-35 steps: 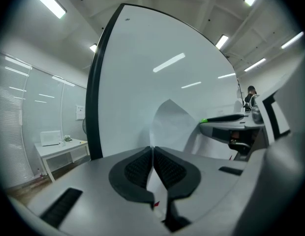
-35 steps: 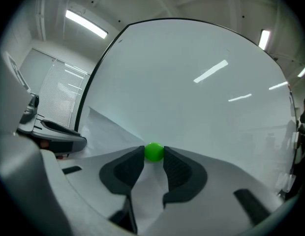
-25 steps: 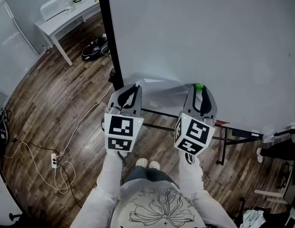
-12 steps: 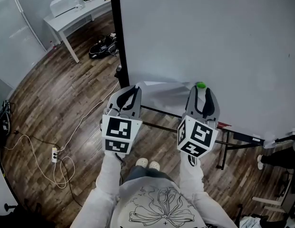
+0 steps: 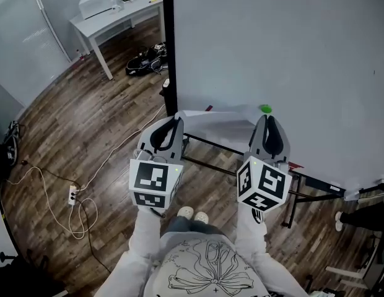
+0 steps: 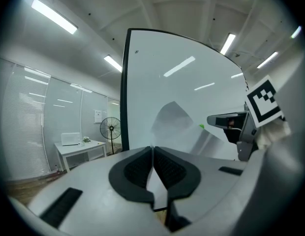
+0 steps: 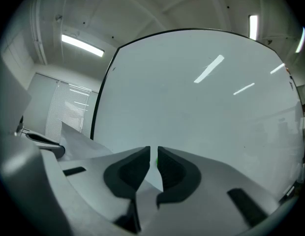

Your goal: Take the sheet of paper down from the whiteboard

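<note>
The sheet of paper (image 5: 217, 124) hangs bowed between the two claws. The end by the left claw is lifted off the whiteboard (image 5: 291, 48), and the corner by the right claw sits under a small green magnet (image 5: 264, 109).

The left claw (image 5: 172, 121) is pressed together on the sheet's edge. In the left gripper view the paper shows as a thin white line between the pads and fans out ahead and to that claw's right.

The right claw (image 5: 268, 117) is closing, with only a narrow gap between its pads. The magnet sits just ahead of its tips and shows green through that gap in the right gripper view, while the sheet spreads below and to its left. I cannot tell whether the pads touch the magnet.

The step in hand looks like freeing the last pinned corner. The next move likely calls for the right claw to nip the magnet or the paper beside it and draw it squarely off the board. The left claw should hold firm so the sheet neither drops nor tears.

Below both claws is wooden floor (image 5: 87, 116), and well beyond the left claw stands a white worktop (image 5: 111, 14)
</note>
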`<state>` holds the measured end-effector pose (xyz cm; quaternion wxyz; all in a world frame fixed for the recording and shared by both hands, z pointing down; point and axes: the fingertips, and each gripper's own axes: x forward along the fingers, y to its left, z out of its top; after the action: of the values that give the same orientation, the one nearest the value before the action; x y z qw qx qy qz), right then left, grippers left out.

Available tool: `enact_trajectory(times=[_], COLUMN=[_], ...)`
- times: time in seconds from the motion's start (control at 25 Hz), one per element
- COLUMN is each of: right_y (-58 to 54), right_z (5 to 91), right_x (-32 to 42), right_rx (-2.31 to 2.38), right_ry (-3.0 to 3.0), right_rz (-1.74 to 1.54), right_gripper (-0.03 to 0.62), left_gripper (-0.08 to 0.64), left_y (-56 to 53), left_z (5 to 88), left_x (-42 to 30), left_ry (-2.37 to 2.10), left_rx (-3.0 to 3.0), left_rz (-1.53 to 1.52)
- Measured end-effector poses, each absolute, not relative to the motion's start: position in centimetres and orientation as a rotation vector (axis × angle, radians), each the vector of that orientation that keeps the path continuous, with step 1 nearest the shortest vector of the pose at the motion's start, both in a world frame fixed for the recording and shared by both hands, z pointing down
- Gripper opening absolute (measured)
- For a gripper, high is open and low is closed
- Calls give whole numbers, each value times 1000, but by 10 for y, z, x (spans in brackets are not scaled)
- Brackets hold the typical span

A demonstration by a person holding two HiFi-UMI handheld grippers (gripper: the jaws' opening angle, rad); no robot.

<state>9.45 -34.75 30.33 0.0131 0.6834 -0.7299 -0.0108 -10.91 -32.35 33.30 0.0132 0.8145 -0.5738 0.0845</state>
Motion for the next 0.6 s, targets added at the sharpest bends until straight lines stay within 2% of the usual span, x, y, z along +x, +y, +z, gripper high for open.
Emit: enact_trajectory(times=[0.6], right_y=[-335], right_z=[297], right_x=[82], right_rx=[2055], right_ry=[-2371], right_rz=[-24], right_gripper=[20], left_gripper=[14], left_y=[-302], left_z=[317], left_x=[-120], left_ry=[-1906], left_rx=[2479], left_rz=[204])
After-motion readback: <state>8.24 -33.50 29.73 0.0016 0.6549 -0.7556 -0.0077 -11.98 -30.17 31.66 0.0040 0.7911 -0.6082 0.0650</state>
